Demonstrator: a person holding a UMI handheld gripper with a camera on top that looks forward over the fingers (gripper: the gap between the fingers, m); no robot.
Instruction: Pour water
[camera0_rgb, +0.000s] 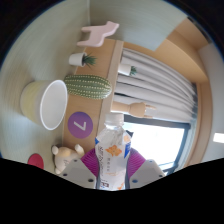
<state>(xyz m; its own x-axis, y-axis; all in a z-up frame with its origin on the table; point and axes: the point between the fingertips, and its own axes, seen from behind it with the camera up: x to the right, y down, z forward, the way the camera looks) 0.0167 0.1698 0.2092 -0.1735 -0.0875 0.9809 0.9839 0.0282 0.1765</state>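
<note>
While the bottle (112, 152) is pinched in the gripper (113, 170), the cup (47, 102) is seen far left, its mouth turned sideways.

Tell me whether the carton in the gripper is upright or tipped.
Upright, roughly: the carton stands between the gripper's fingers with its gabled top pointing up. Whether its spout is open, or the fingers press on it, cannot be told.

gripper (113, 172): two fingers, light grey-white outer shells | pads (91, 160): magenta-purple, on inner faces | cables, screws, markings: none discernible | sleeve: not in view
</note>
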